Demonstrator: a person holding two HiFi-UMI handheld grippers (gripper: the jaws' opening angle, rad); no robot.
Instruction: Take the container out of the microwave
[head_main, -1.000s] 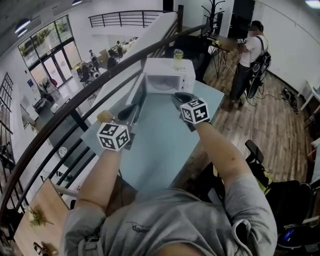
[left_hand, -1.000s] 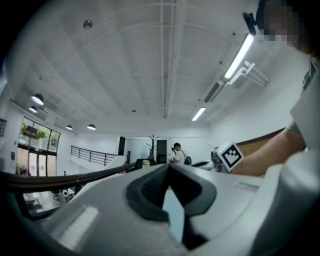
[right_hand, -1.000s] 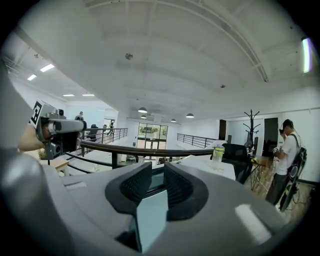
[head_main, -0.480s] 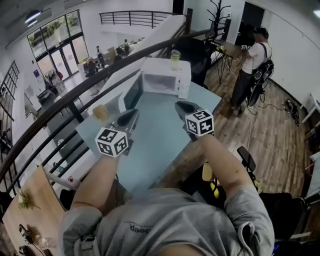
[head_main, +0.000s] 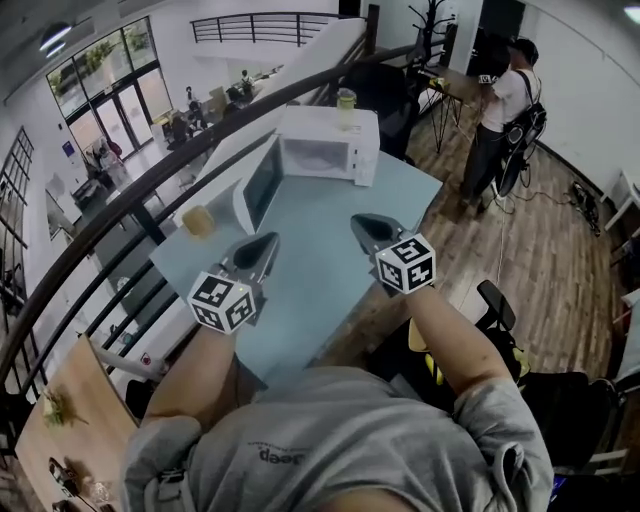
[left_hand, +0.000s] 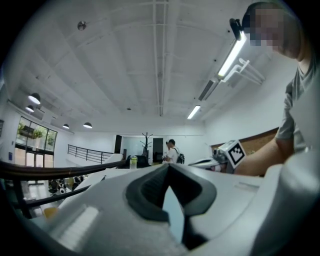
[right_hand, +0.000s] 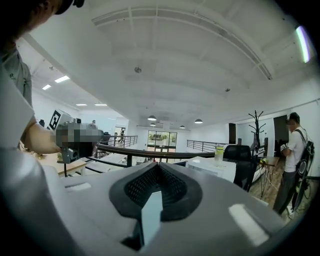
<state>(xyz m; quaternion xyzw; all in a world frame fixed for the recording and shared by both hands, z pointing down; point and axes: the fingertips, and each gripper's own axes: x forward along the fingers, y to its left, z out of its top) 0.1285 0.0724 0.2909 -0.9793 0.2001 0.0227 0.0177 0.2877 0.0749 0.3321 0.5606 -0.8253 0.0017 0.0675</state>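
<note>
The white microwave (head_main: 325, 150) stands at the far end of the pale blue table (head_main: 320, 270), with its door (head_main: 258, 185) swung open to the left. Its cavity looks empty. A small tan container (head_main: 198, 220) sits on the table left of the door. My left gripper (head_main: 268, 241) is shut and empty, hovering right of and nearer than the container. My right gripper (head_main: 358, 221) hovers mid-table; its jaws have just been closing, nothing is between them, and they now meet. The left gripper view shows my left gripper (left_hand: 167, 170) with its jaws together, the right gripper view my right gripper (right_hand: 157, 167) likewise.
A bottle (head_main: 346, 100) of yellowish drink stands on top of the microwave. A dark curved railing (head_main: 150, 190) runs along the table's left side above a drop to the lower floor. A person (head_main: 500, 110) stands on the wooden floor at the far right.
Both grippers have drawn back from the microwave toward me along the table. The tan container stays in place beside the open door.
</note>
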